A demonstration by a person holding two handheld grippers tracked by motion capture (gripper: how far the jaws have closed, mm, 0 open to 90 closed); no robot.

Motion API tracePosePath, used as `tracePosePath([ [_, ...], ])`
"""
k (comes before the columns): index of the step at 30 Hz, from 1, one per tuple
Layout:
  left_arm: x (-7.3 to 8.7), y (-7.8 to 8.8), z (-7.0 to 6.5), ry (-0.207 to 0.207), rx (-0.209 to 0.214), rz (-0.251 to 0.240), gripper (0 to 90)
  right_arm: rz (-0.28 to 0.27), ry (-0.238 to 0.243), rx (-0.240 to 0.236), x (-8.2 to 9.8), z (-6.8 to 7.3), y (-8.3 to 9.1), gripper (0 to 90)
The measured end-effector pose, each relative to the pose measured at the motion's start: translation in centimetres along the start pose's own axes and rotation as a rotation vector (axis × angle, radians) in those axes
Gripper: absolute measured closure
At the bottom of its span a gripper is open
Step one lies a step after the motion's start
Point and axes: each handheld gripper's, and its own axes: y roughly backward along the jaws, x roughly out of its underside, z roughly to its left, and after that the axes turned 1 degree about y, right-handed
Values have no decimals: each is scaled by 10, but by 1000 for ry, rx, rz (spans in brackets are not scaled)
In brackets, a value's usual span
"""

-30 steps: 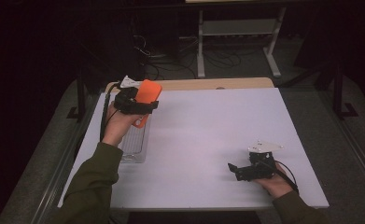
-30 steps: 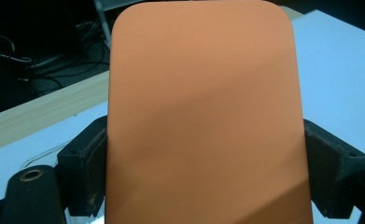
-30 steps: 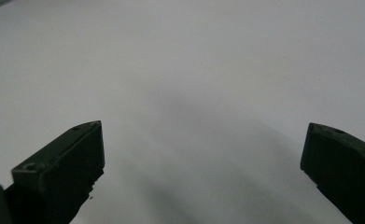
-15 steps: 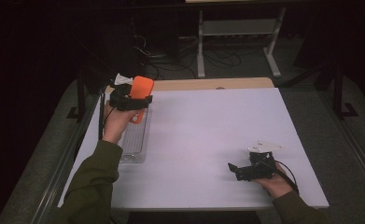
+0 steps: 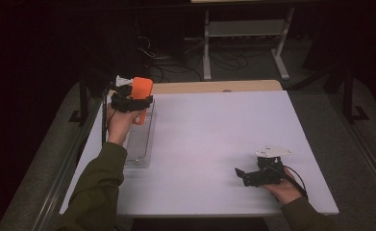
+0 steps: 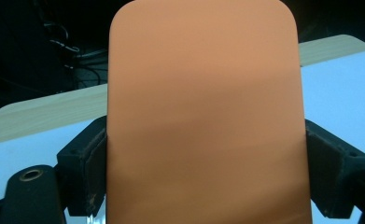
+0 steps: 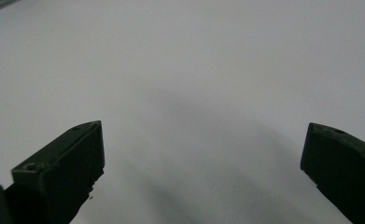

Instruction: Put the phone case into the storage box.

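An orange flat block with rounded corners (image 5: 141,90) is held up in the air over the table's far left. My left gripper (image 5: 132,102) is shut on it. In the left gripper view the orange block (image 6: 203,116) stands upright, pinched on both sides by the black jaws. A clear plastic tray (image 5: 140,139) lies on the white table (image 5: 214,134) below that hand. My right gripper (image 5: 241,174) rests low at the near right, open, its jaws pointing left. The right gripper view has its two fingertips (image 7: 73,163) wide apart over bare white table.
A strip of pale wood (image 5: 214,86) borders the table's far edge. Behind it stand a metal frame (image 5: 245,29) and cables on the dark floor. Metal rails run along the table's left and right sides.
My left gripper has lifted the orange block higher and carried it a little toward the far left. The right gripper has stayed where it was.
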Motion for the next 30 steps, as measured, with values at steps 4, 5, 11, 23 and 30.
tracePosePath([
  [4,2,-6,2,11,-20,-5,151,-1,2,-1,0,0,0,0],
  [5,2,-7,3,15,-24,-7,151,-1,2,-1,0,0,0,0],
  [11,4,-14,8,34,-42,-8,151,0,2,-1,0,0,0,0],
  [23,4,-29,17,39,-87,13,151,0,4,-2,0,0,0,0],
  [30,-1,-38,20,43,-98,22,151,-1,3,-3,0,0,0,0],
])
